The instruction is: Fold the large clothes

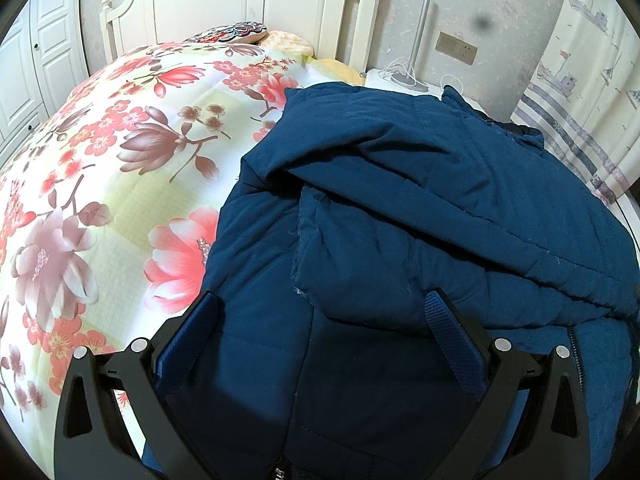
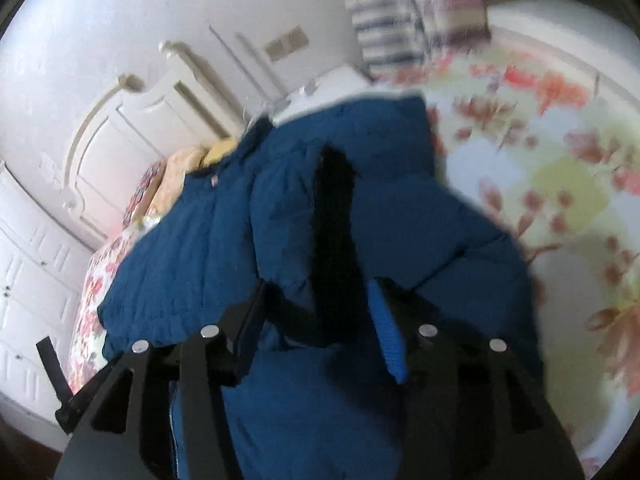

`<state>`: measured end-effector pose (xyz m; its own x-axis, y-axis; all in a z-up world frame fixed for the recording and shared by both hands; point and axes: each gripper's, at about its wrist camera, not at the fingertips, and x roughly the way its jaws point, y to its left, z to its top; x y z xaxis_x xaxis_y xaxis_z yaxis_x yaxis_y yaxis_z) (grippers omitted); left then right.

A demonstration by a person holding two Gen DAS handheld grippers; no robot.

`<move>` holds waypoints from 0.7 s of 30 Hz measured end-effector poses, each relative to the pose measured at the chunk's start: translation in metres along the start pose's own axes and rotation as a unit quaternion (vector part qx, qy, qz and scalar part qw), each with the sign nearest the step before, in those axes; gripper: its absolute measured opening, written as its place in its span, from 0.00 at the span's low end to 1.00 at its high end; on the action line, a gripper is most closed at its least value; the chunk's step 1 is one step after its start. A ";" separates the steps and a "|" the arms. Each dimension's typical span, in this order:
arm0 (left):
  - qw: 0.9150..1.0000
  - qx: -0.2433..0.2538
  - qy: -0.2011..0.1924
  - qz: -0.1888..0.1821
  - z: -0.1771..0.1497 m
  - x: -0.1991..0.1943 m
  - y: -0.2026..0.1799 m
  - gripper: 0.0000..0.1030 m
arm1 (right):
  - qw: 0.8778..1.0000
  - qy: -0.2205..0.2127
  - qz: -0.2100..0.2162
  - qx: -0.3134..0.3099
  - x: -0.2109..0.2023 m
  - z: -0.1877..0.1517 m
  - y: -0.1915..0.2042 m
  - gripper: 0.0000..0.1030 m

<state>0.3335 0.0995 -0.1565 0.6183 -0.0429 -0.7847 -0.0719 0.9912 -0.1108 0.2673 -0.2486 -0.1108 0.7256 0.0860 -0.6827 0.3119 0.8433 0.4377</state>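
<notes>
A large dark blue padded jacket [image 1: 420,200] lies on a bed with a floral cover [image 1: 120,160]. One sleeve is folded across its body. My left gripper [image 1: 324,304] is open just above the jacket's near part, its blue-padded fingers wide apart. In the right wrist view the jacket [image 2: 208,240] is seen tilted and blurred, with a black strip [image 2: 332,232] along a raised fold. My right gripper [image 2: 320,300] has its fingers on either side of that fold; the blur hides whether they press it.
A white headboard [image 1: 240,0] and pillows [image 1: 240,34] stand at the far end of the bed. A white nightstand [image 1: 396,78] with a lamp and cables sits beside it. A striped curtain [image 1: 580,120] hangs at the right. White wardrobe doors [image 1: 24,60] are at the left.
</notes>
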 end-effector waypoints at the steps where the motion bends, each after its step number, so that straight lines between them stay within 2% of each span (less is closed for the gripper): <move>1: 1.000 0.001 0.000 0.001 0.000 0.000 0.000 0.96 | 0.999 -0.029 -0.022 -0.035 -0.011 0.003 0.013 0.51; 5: 1.000 0.001 0.000 0.001 0.000 0.000 0.000 0.96 | 0.986 -0.078 -0.041 -0.140 -0.018 0.007 0.055 0.49; 6: 1.000 0.001 0.000 0.002 -0.001 -0.001 -0.001 0.96 | 0.980 -0.076 -0.055 -0.174 -0.009 0.003 0.064 0.49; 7: 1.000 0.001 0.000 0.001 -0.001 -0.001 -0.001 0.96 | 0.978 -0.053 -0.068 -0.192 0.008 0.003 0.068 0.47; 8: 1.000 0.000 -0.001 0.000 -0.001 -0.001 0.000 0.96 | 0.977 -0.018 -0.081 -0.194 0.028 0.003 0.068 0.47; 10: 1.000 -0.009 -0.008 -0.010 -0.001 -0.004 0.003 0.96 | 0.976 -0.010 -0.088 -0.198 0.046 -0.005 0.063 0.48; 12: 0.995 -0.055 -0.070 -0.036 -0.003 -0.029 0.020 0.73 | 0.978 -0.004 -0.083 -0.191 0.044 -0.002 0.062 0.47; 13: 0.990 -0.079 -0.107 -0.051 -0.004 -0.043 0.028 0.70 | 0.979 -0.003 -0.080 -0.190 0.046 0.000 0.061 0.48; 14: 0.980 -0.103 -0.153 -0.077 -0.001 -0.061 0.035 0.70 | 0.979 -0.003 -0.076 -0.187 0.046 -0.002 0.058 0.48; 15: 0.976 -0.105 -0.169 -0.091 0.006 -0.072 0.036 0.71 | 0.979 -0.004 -0.077 -0.187 0.047 -0.001 0.058 0.48; 17: 0.979 -0.073 -0.155 -0.111 0.032 -0.078 0.022 0.86 | 0.976 -0.006 -0.088 -0.198 0.048 -0.004 0.063 0.48; 18: 0.983 -0.047 -0.135 -0.117 0.048 -0.075 0.008 0.87 | 0.975 -0.007 -0.093 -0.202 0.050 -0.007 0.066 0.48; 21: 0.988 0.011 -0.111 -0.110 0.075 -0.058 -0.031 0.87 | 0.975 -0.007 -0.093 -0.203 0.050 -0.006 0.067 0.49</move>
<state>0.3582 0.0811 -0.0616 0.7734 -0.2315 -0.5901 0.0989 0.9636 -0.2485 0.3206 -0.1842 -0.1193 0.6889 -0.0934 -0.7188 0.1731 0.9842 0.0380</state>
